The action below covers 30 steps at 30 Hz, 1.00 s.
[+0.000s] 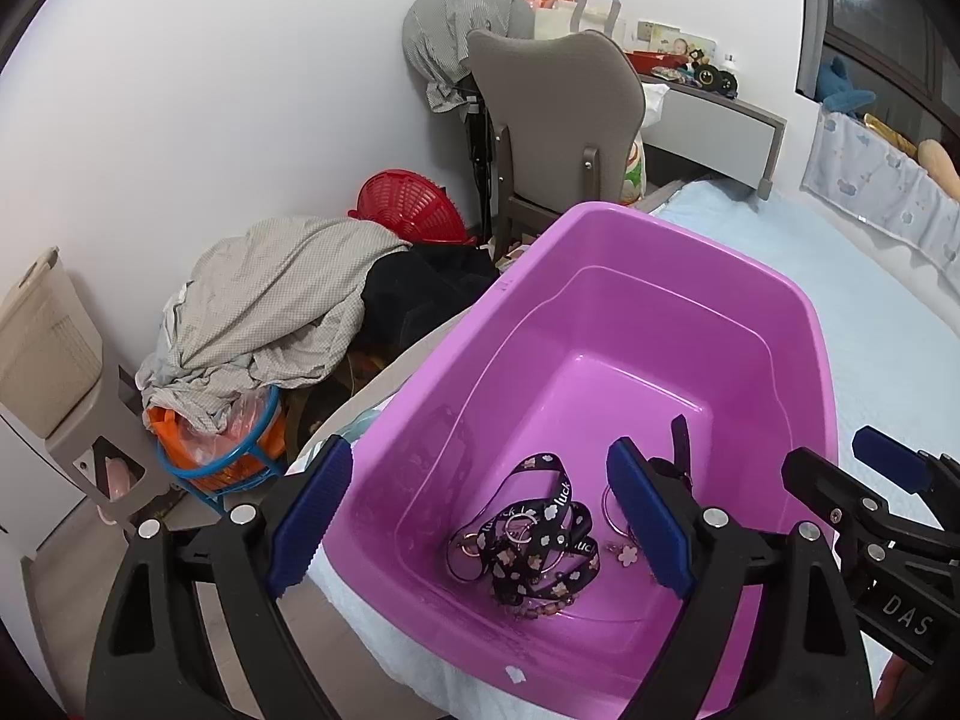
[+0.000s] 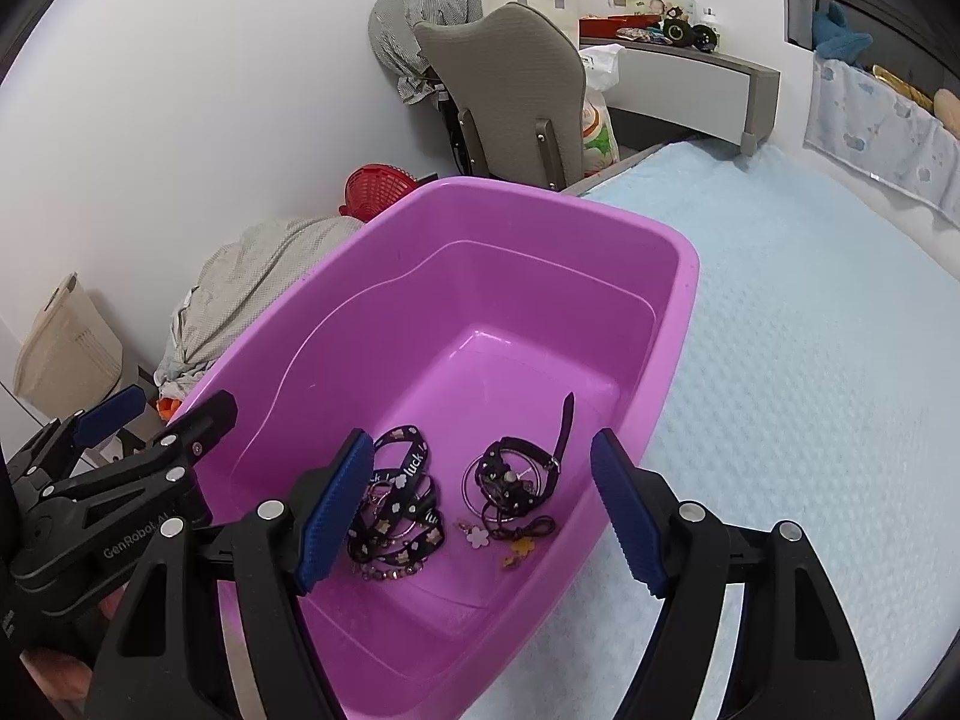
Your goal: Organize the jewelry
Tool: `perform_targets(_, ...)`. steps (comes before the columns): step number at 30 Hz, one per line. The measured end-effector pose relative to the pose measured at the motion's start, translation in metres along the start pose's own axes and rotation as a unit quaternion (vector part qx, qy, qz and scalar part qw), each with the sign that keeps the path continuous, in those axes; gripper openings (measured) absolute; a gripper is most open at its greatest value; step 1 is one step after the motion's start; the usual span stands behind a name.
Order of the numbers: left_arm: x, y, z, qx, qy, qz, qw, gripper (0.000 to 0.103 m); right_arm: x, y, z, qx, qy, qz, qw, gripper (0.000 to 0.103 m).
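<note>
We start from the black lanyard (image 2: 399, 495) printed with "luck" and small flowers, which lies bunched in a loose knot on the floor of the purple tub (image 2: 678, 276), toward its near end. Just beside it, on the side nearer the right gripper's (image 2: 480, 516) right pad, sits a dark strap bracelet with rings (image 2: 510, 480), its loose tail pointing away from us toward the far wall of the tub, and in front of that a couple of small flower charms (image 2: 480, 537). The lanyard bundle has no clear long axis; we judge the strap's tail to be the one line worth aligning to. From the right gripper both pieces lie straight ahead and below, framed between its jaws, which stand wide apart and hold nothing. From the left gripper (image 1: 480, 522) the lanyard is also ahead between widely spread, empty jaws, but the strap piece is half hidden behind its right pad (image 1: 645, 516) — so we reckon the right hand is better placed for that one, the left for the lanyard. The tub rests on the pale blue bed cover (image 2: 810, 360), and the two grippers hang side by side over its near rim.
</note>
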<state>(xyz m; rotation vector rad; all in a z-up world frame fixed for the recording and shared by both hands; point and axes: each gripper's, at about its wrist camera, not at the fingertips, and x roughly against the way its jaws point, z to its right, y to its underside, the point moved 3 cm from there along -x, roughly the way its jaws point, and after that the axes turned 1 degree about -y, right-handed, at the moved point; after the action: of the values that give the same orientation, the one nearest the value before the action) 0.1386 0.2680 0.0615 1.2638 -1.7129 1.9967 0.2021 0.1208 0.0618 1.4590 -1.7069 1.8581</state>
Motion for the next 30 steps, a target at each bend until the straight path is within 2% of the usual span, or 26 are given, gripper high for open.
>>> perform_targets(18,0.025,0.005,0.002,-0.008,0.008,0.008,0.9999,0.086,0.018,0.009,-0.006,-0.010,-0.003,0.015,1.000,0.072)
perform_targets(30,0.027,0.011,-0.008,0.002,-0.009,-0.004,0.9999,0.088,0.021,0.007,-0.018,0.007,0.011,0.018,1.000,0.072)
